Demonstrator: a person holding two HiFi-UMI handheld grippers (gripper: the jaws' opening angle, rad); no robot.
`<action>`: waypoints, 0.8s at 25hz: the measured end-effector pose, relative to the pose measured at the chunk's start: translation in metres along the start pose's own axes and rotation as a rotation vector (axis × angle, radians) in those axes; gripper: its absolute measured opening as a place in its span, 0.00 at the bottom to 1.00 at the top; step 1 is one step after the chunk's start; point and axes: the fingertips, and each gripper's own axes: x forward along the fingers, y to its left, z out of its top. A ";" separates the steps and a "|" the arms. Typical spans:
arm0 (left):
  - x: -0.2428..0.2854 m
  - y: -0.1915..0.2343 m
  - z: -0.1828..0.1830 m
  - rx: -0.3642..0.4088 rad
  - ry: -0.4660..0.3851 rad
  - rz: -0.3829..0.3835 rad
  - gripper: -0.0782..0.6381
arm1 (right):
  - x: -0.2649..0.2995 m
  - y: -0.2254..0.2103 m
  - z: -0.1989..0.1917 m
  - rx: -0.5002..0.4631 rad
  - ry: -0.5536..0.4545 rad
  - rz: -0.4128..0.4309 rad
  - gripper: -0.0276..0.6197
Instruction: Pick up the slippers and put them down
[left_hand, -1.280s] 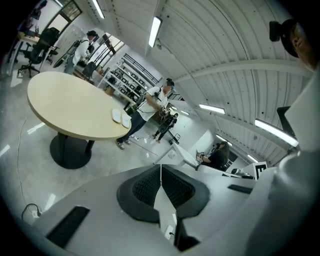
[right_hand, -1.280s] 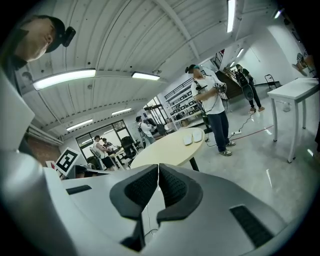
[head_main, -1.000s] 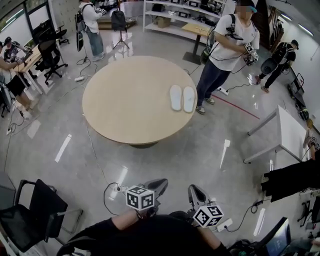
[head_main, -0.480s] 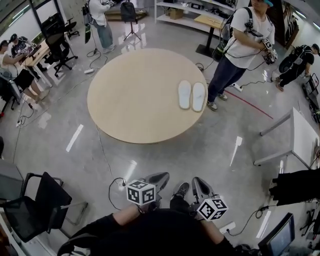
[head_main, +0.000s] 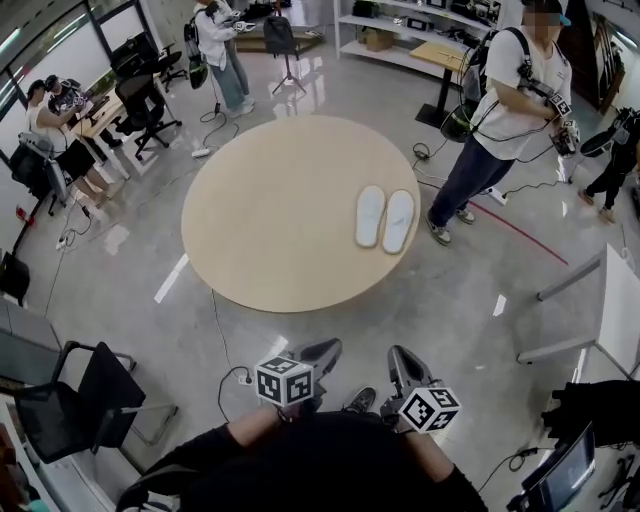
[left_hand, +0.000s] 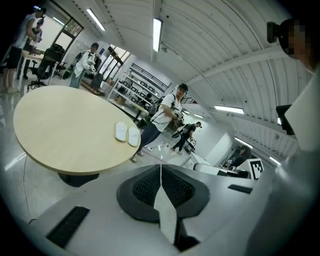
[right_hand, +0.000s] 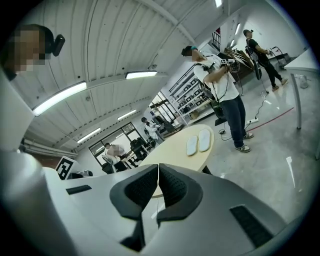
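Round table (head_main: 270, 220) is sitting well ahead, slippers (head_main: 385, 218) paired on it; you're holding left gripper (head_main: 325, 348) and right gripper (head_main: 397, 354) pressed closed, empty, so be opening both before reaching.

head: steeply down | gripper views: low, forward | shared: table (head_main: 280, 225), slippers (head_main: 370, 215)

Table top (head_main: 270, 230) matt, pale wood look. Slippers (head_main: 371, 215) white, soft cloth by the look. Floor (head_main: 450, 310) grey, v. glossy, mirrors the lights.
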 end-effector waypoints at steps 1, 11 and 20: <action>0.007 -0.003 0.003 -0.002 -0.006 0.008 0.14 | 0.001 -0.007 0.006 -0.002 0.003 0.006 0.07; 0.061 -0.013 0.025 -0.026 -0.017 0.037 0.14 | 0.023 -0.062 0.043 0.048 0.034 0.020 0.07; 0.112 0.025 0.068 -0.051 -0.008 0.003 0.14 | 0.082 -0.090 0.071 0.038 0.040 -0.013 0.07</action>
